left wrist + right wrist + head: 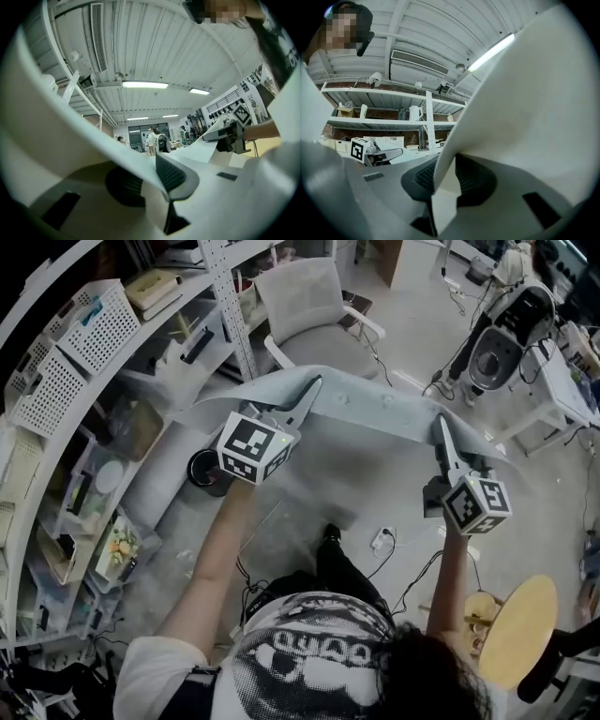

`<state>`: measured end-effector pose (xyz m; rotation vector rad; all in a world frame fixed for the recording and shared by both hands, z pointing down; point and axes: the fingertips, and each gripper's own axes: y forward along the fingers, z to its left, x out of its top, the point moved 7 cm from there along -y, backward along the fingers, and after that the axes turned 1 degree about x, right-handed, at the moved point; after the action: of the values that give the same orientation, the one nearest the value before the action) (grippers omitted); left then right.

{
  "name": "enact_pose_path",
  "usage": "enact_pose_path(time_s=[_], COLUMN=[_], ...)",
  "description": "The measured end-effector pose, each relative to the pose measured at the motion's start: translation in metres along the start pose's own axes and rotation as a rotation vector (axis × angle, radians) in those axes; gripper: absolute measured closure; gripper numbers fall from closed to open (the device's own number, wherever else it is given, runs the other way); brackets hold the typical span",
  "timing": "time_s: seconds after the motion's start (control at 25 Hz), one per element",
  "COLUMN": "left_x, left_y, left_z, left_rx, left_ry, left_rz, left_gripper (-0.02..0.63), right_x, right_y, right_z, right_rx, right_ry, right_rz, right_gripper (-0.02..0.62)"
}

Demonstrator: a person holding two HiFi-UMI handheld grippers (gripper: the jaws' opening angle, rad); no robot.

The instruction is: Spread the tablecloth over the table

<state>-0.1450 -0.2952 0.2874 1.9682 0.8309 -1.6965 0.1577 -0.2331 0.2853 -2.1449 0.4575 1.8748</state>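
Looking down through the head view, I see both arms stretched forward with the cloth [375, 413] hung between the two tools as a pale band, its top edge running from the left gripper [312, 385] across to the right gripper [439, 423] and the rest sagging below them towards the floor [375, 493]. Each gripper has a top corner of the cloth at its tips. A grey chair [309, 306] stands just beyond the cloth, shelves [94, 381] curve down the left side, and a round wooden stool [517, 629] sits low at the right, well apart from the cloth. I cannot make out the table that the cloth is meant for. Turning to the left gripper view, the jaws of the left gripper [161, 180] are pressed together on the cloth [70, 131]: the sheet passes between the ribbed dark pads and sweeps up and away to the left, filling much of the frame. Across the cloth I can see the right gripper [229, 133] holding the far corner, and some people [154, 138] stand far off in the room. In the right gripper view it is the same story: the right gripper [445, 180] pinches a folded corner of cloth [525, 117] between its pads, the sheet rising up and to the right, with the left gripper [389, 154] visible at the left in front of the shelves [393, 122].
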Motion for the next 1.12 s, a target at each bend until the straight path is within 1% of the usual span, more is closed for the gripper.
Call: enact_pose_path(time_s=[0.2,0.36,0.6,0.84,0.96,1.12], left_x=[0.014,0.023,0.037,0.06,0.071,0.092], left_y=[0.062,0.104,0.162,0.213,0.24,0.276], left_z=[0.028,0.045,0.067,0.092,0.106,0.129], left_rx=[0.008,0.016,0.029,0.039,0.056,0.083], left_ry=[0.009,0.006,0.056,0.105,0.135,0.145], left_rz=[-0.039,-0.051,-0.055,-0.08,-0.082,-0.095], left_gripper=[0.537,0.537,0.535,0.534,0.534,0.534], right_x=[0.025,0.043,0.068,0.107,0.128,0.162], right_y=[0.049,0.081,0.125,0.163,0.185,0.221], right_z=[-0.047,-0.079,-0.12,-0.152,-0.168,-0.189], right_rx=[0.04,0.07,0.097,0.134,0.143,0.154], right_ry=[0.021,0.025,0.011,-0.024,-0.063,-0.109], right_rz=[-0.012,-0.014,-0.035,-0.093,-0.109,-0.127], right_gripper=[0.518,0.518,0.518,0.52,0.52,0.523])
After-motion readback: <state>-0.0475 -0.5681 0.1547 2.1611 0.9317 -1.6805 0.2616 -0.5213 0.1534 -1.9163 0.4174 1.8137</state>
